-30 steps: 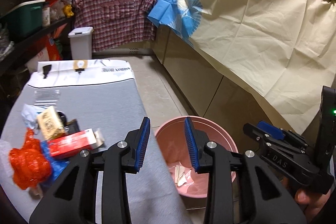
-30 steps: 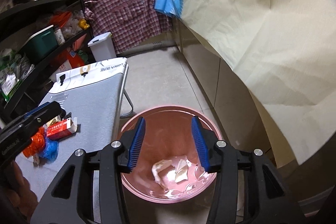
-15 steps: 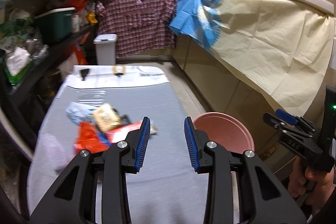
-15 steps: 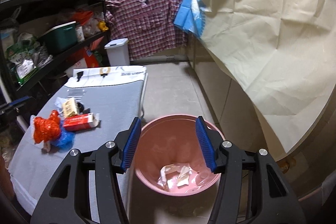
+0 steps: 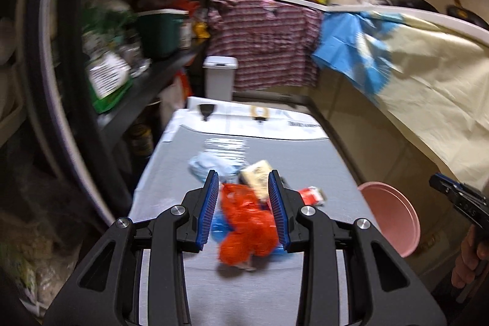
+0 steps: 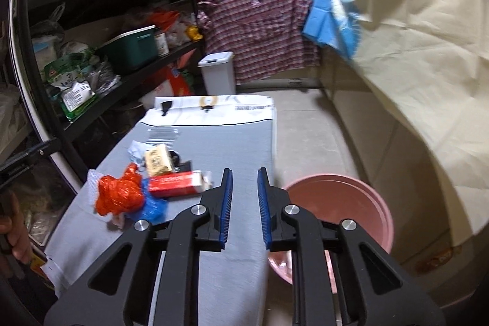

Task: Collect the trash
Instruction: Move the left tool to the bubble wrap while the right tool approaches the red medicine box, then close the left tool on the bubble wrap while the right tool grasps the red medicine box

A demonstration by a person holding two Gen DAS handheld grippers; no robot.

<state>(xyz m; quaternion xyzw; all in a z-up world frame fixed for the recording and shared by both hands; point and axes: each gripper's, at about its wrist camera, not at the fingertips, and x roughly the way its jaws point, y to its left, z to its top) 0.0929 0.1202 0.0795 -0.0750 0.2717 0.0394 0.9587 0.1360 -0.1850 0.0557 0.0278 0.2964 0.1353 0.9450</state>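
Left gripper (image 5: pixel 244 205) is hanging over the near end of the grey board (image 5: pixel 275 155), jaws apart with nothing clamped; the orange bag (image 5: pixel 244 222) is showing in the gap but lying on the board below the pads, not gripped. Right gripper (image 6: pixel 244 203) is sitting over the board's right edge, jaws closing with nothing between them (only bare board and floor showing in the gap).

Trash pile relative to the board (image 6: pixel 220 136): all bunched on its left-centre. Orange bag (image 6: pixel 120 193) is lying nearest the board's left edge, a blue bag (image 6: pixel 154 205) touching it on the near side. Red box (image 6: pixel 175 184) is lying flat just right of the orange bag. Yellow packet (image 6: pixel 157 159) is sitting just beyond the box, toward the board's far end, with a white wad (image 6: pixel 136 148) beside it.

Pink bin (image 6: pixel 342 203) is standing on the floor just off the board's right edge, near end; some pale scraps are showing at the bottom (mostly hidden by the right gripper).

Left view is motion-blurred, so fine detail there is unreadable.
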